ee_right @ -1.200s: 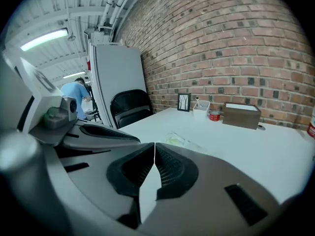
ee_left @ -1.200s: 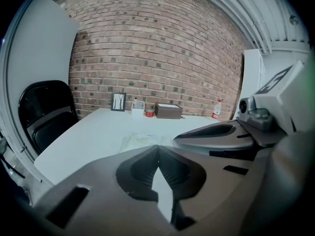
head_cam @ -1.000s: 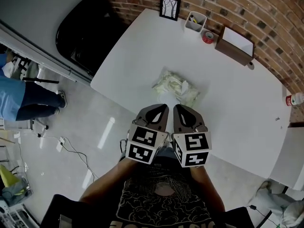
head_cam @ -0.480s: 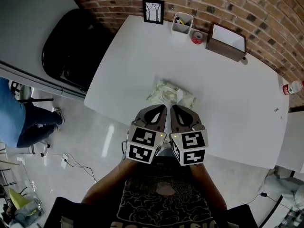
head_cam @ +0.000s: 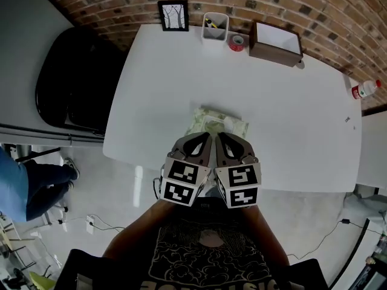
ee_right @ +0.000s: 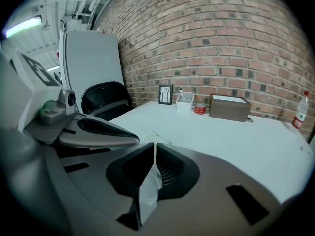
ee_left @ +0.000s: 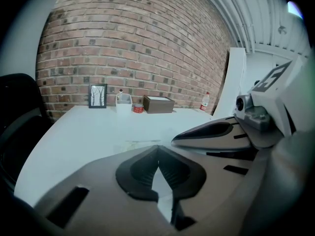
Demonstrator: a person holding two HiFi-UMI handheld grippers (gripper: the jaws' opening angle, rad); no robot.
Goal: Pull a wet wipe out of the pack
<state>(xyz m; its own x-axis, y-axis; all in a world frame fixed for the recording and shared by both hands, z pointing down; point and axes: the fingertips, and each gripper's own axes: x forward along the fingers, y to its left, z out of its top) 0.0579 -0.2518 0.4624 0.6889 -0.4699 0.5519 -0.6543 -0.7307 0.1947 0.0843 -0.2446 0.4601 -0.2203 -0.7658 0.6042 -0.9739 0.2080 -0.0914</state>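
A pale green wet wipe pack point(head_cam: 216, 123) lies flat on the white table point(head_cam: 290, 125), near its front edge. Both grippers hover side by side just short of the pack, over the table's edge. The left gripper point(head_cam: 207, 138) is shut with nothing between its jaws, and the right gripper point(head_cam: 220, 138) is shut and empty too. In the left gripper view the pack point(ee_left: 140, 142) shows faintly just beyond the closed tips point(ee_left: 157, 147). In the right gripper view a corner of the pack point(ee_right: 156, 137) peeks over the closed tips point(ee_right: 154, 144).
Along the table's far edge by the brick wall stand a framed picture point(head_cam: 173, 15), a white pen cup point(head_cam: 215, 26), a red tape roll point(head_cam: 237, 41) and a brown box point(head_cam: 275, 43). A bottle point(head_cam: 364, 89) stands at the right. A black chair point(head_cam: 72, 83) sits left of the table.
The view has swung so the table sits squarer, and the pack now lies closer to the gripper tips. Both grippers stay shut, side by side.
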